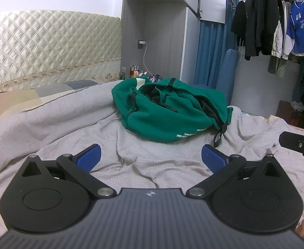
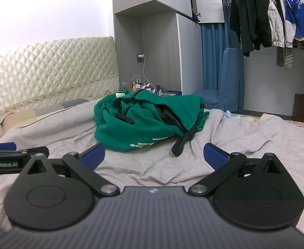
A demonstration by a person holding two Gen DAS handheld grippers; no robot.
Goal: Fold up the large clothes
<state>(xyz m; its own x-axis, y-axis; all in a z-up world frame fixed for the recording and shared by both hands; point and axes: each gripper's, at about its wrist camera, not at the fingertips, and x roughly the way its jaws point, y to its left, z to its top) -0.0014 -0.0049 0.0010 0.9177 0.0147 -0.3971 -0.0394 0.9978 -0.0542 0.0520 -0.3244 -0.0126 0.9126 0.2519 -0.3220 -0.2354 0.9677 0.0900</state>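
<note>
centre frame, on the bed [image 1: 69, 128]: green garment [image 1: 168, 108], crumpled heap, unfolded. left gripper [image 1: 151, 155] and right gripper [image 2: 154, 155]: both spread wide, empty, hovering short of it, apparently poised for a first grasp.

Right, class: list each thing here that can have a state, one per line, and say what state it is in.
left gripper: open, empty, hovering over the bedcover.
right gripper: open, empty, short of the garment.
green garment: crumpled in a heap, unfolded.
black strap: trailing loose onto the bedcover.
grey bedcover: wrinkled.
cabinet door: swung open.
charger: plugged in, cable hanging.
</note>
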